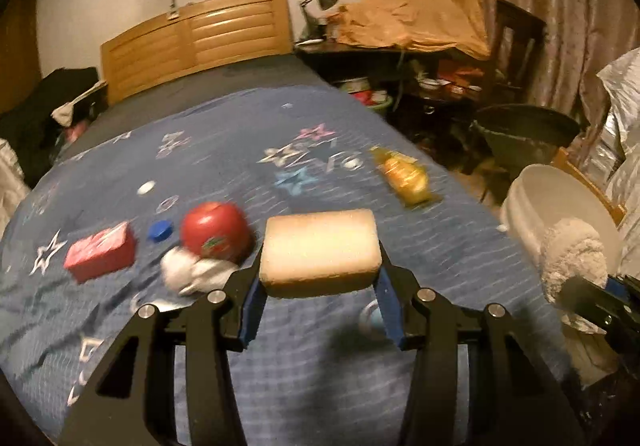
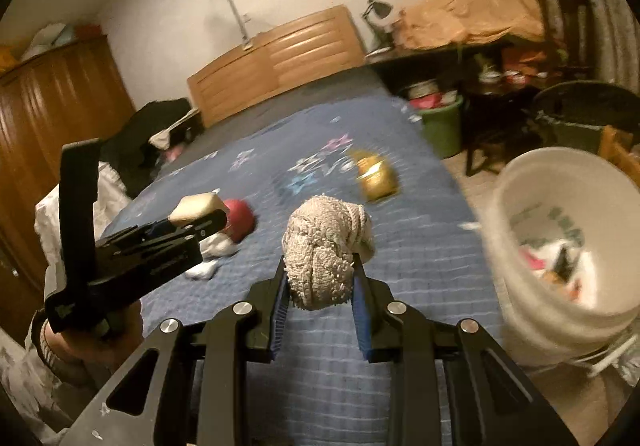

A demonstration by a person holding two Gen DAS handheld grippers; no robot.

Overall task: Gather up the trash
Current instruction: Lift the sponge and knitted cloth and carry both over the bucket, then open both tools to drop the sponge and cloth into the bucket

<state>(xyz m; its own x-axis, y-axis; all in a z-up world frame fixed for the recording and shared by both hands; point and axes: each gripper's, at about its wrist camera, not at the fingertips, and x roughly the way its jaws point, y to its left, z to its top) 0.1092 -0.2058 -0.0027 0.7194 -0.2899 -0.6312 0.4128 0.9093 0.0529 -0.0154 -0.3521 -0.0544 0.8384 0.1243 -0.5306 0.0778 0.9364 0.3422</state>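
My left gripper (image 1: 320, 270) is shut on a pale yellow sponge (image 1: 320, 250) and holds it above the blue bedspread (image 1: 240, 150). It also shows in the right wrist view (image 2: 196, 220) at the left. My right gripper (image 2: 320, 274) is shut on a balled grey rag (image 2: 324, 250), seen in the left wrist view (image 1: 572, 258) near the white bucket (image 1: 532, 198). That bucket (image 2: 520, 206) stands beside the bed at the right with trash inside. On the bed lie a red apple (image 1: 216, 232), crumpled white tissue (image 1: 188, 272), a red box (image 1: 100, 252), a blue cap (image 1: 160, 230) and a yellow wrapper (image 1: 404, 176).
A wooden headboard (image 1: 196, 38) is at the far end. A cluttered dark desk (image 1: 400, 58) and a dark bin (image 1: 524, 134) stand right of the bed, with a green bin (image 2: 442, 126). A wooden wardrobe (image 2: 52, 106) is at the left.
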